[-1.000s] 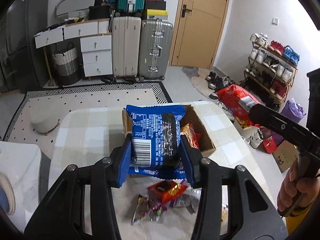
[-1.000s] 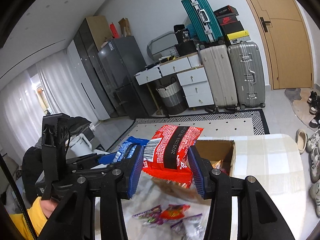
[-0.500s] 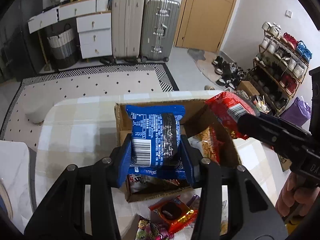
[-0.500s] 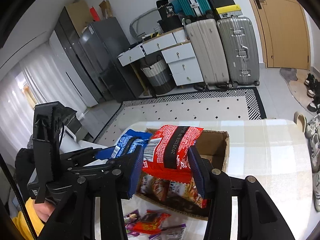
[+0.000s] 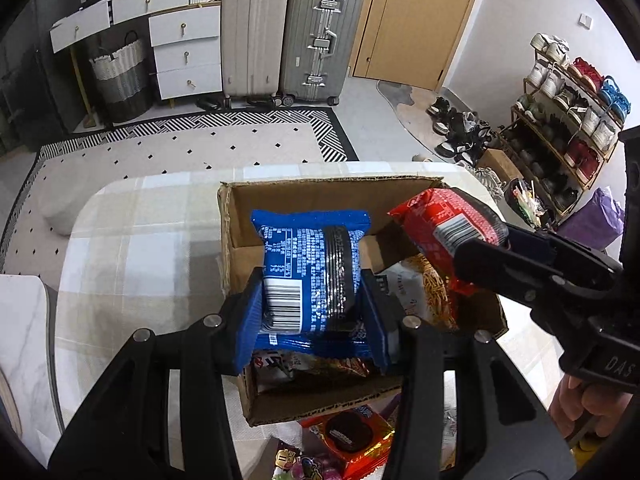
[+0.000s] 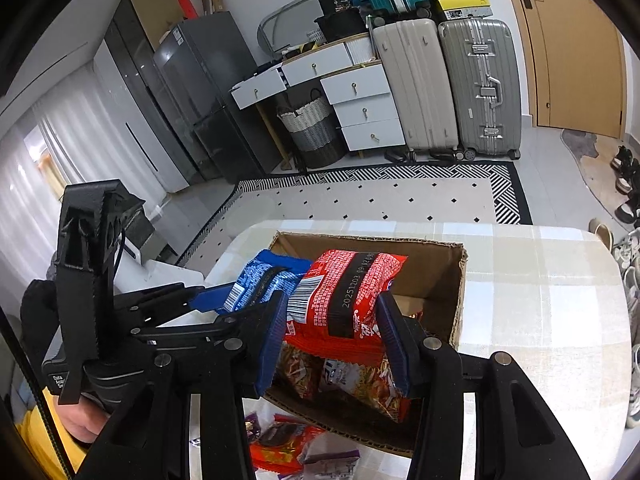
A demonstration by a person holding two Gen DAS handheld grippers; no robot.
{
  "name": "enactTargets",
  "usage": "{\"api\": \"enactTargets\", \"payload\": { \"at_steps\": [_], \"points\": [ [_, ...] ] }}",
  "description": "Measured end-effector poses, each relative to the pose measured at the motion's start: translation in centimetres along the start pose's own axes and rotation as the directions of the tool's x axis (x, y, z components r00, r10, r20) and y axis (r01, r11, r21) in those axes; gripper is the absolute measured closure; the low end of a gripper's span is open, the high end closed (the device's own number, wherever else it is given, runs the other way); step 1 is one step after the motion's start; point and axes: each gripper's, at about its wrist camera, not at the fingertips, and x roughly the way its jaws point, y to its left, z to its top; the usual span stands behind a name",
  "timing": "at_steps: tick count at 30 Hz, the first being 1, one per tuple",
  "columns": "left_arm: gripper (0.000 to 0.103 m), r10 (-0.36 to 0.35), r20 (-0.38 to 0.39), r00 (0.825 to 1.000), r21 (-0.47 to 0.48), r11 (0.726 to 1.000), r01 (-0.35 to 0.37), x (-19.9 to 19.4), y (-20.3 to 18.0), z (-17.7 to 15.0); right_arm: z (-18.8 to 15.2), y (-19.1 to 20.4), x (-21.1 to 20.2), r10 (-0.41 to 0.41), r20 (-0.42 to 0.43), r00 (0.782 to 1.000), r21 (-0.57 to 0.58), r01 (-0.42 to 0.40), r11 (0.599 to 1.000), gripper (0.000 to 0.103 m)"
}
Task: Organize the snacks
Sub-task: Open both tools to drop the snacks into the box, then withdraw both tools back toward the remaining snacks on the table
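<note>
Checked table [image 5: 132, 240], cardboard box [image 5: 320, 196], grippers clamping blue packet [image 5: 312, 276], red packet [image 6: 344, 300]

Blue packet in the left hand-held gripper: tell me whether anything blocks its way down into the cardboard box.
Nothing visible blocks it. The blue packet hangs over the open cardboard box, whose top has no lid or flap across it. Snack bags already lie on the bottom beneath it, and the red packet sits to its right, apart.

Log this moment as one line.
left claw: shut on blue packet | right claw: shut on red packet | both above open cardboard box | loose snacks on table
</note>
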Motion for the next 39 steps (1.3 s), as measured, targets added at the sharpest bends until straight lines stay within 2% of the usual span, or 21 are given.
{"api": "enactTargets", "payload": {
  "at_steps": [6, 18, 28, 34, 37, 39],
  "points": [
    [0.061, 0.01, 0.016, 1.0, 0.007, 1.0, -0.01, 0.2, -0.2, -0.6, 0.1, 0.4, 0.6, -0.009, -0.013, 1.0, -0.005, 0.009, 1.0, 0.057],
    [0.06, 0.023, 0.019, 1.0, 0.005, 1.0, -0.023, -2.8, -0.3, -2.7, 0.2, 0.8, 2.1, -0.021, -0.054, 0.998, -0.005, 0.021, 1.0, 0.057],
    [0.055, 0.036, 0.042, 0.998, -0.001, 0.999, -0.036, -6.4, -0.2, -4.0, 0.4, 1.8, -0.2, -0.034, -0.002, 0.999, -0.016, 0.034, 0.999, 0.054],
    [0.044, 0.036, 0.068, 0.997, -0.005, 0.999, -0.036, -9.7, -0.8, -5.3, -0.2, 3.2, -3.5, -0.027, 0.034, 0.999, -0.029, 0.028, 0.999, 0.053],
    [0.033, 0.042, 0.098, 0.994, -0.01, 0.999, -0.041, -12.2, -1.3, -6.1, -0.7, 4.1, -5.9, -0.028, 0.064, 0.998, -0.043, 0.03, 0.999, 0.051],
    [0.025, 0.041, 0.121, 0.992, -0.024, 0.999, -0.038, -13.9, -1.4, -6.8, -1.1, 4.9, -7.5, -0.027, 0.085, 0.996, -0.054, 0.032, 0.998, 0.046]
  ]
}}
